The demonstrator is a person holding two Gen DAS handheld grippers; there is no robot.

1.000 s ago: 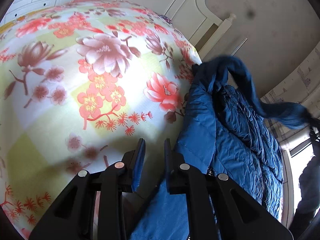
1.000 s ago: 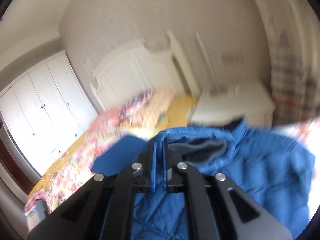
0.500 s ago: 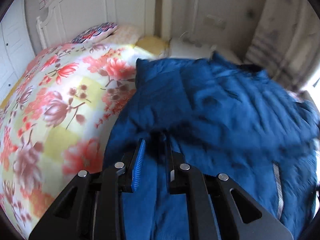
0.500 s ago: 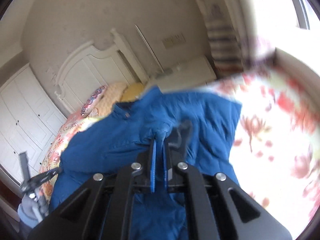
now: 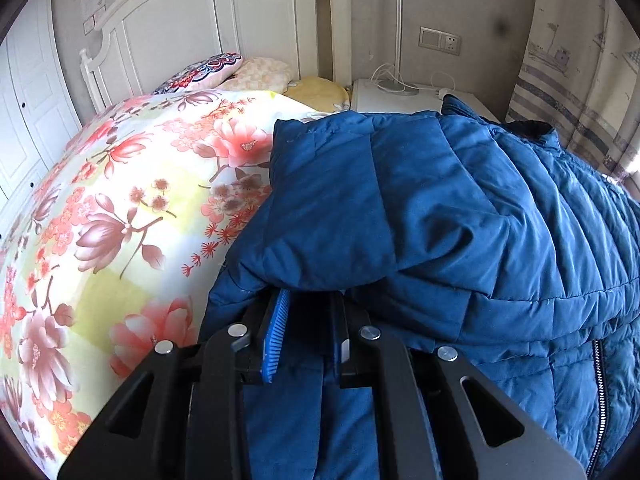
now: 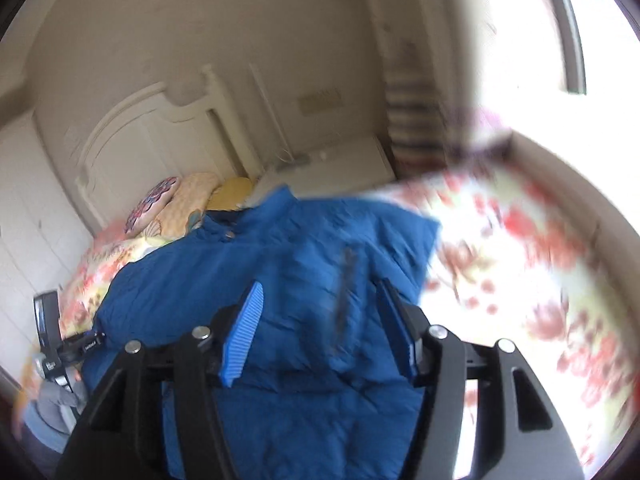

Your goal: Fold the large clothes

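- jacket (image 5: 460, 216), blue and quilted, lies spread on the bed (image 5: 120, 208), on the floral cover; in the left wrist view it fills the right half of the picture.
- one part of the jacket is folded over the rest and its edge hangs just above the tips of the left gripper (image 5: 310, 300).
- left gripper: its jaws stand narrow, closed on a fold of the blue jacket cloth that runs between them; the tips are hidden under the folded part.
- right gripper (image 6: 320, 292): its jaws have just been opening and now stand wide, above the jacket; the cloth is seen between them but the pads do not press on it.
- right wrist view is blurred; a dark zipper line (image 6: 344, 300) on the jacket shows between the two fingers.
- white headboard (image 5: 208, 28) stands behind the bed, with pillows (image 5: 224, 72) at its foot.
- white nightstand (image 5: 392, 100) is just beside the bed, behind the jacket collar, and carries a thin lamp (image 5: 398, 32).
- striped curtain (image 5: 576, 80) hangs at the far right.
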